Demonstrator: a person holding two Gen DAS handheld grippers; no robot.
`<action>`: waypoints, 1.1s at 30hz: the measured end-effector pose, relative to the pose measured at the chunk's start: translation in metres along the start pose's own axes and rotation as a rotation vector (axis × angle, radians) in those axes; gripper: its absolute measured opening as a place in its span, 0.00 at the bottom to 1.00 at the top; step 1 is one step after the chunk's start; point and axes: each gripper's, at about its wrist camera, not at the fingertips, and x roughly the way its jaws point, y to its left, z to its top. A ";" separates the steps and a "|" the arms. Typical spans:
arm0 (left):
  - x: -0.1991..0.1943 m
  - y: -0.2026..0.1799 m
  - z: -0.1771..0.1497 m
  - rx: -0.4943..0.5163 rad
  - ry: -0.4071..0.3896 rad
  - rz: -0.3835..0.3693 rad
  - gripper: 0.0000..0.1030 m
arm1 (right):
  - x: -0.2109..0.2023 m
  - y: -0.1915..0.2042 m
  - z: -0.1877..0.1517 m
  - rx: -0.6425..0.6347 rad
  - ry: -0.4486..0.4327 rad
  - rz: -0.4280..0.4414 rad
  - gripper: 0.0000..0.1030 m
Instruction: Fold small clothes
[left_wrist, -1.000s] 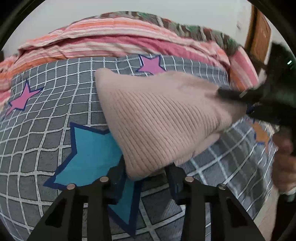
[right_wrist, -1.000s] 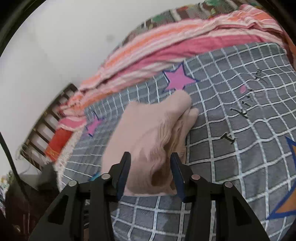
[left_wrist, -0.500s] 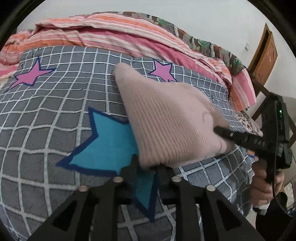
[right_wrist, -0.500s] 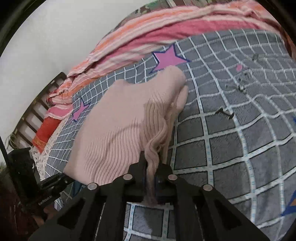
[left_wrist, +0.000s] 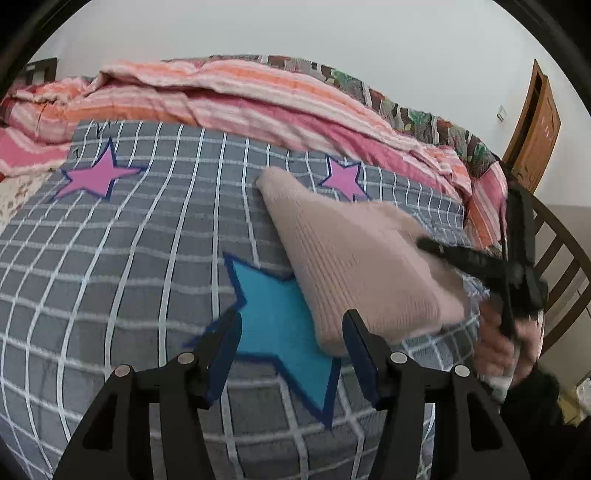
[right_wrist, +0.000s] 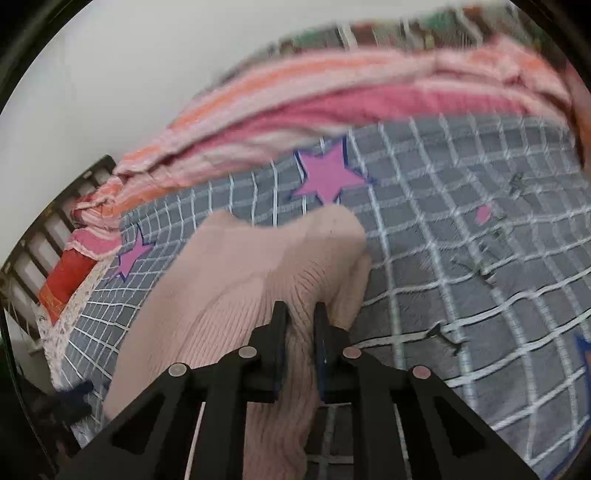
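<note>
A pink ribbed knit garment (left_wrist: 354, 266) lies folded on the grey checked bedspread (left_wrist: 129, 277) with star patches. My left gripper (left_wrist: 291, 332) hangs over the blue star, its jaws opening. Nothing is between them, and the garment's near corner lies just beside the right finger (left_wrist: 360, 343). In the right wrist view my right gripper (right_wrist: 300, 314) is closing its jaws on a bunched fold at the garment's (right_wrist: 240, 288) near edge, and the cloth is pinched between the pads. The left wrist view shows the right gripper (left_wrist: 428, 242) reaching onto the garment from the right, held by a hand (left_wrist: 506, 339).
A pink and orange striped blanket (left_wrist: 240, 96) is heaped along the bed's far side. A wooden door (left_wrist: 535, 122) and a chair back (left_wrist: 561, 266) stand at the right. Bed-frame rails (right_wrist: 48, 229) and a red cloth (right_wrist: 66, 280) are at the far end in the right wrist view.
My left gripper let go of the garment's near corner, opened and drew back. My right gripper shut on a fold of the garment, which now lies flatter on the bed.
</note>
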 end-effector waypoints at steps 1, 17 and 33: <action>0.002 -0.001 0.007 -0.001 -0.006 -0.008 0.53 | -0.002 -0.004 -0.003 0.015 -0.007 -0.008 0.12; 0.097 -0.021 0.032 0.062 0.044 0.071 0.76 | 0.025 -0.006 -0.018 -0.041 0.017 -0.103 0.48; 0.096 -0.026 0.021 0.102 -0.051 0.122 0.80 | 0.025 0.007 -0.027 -0.111 -0.031 -0.167 0.48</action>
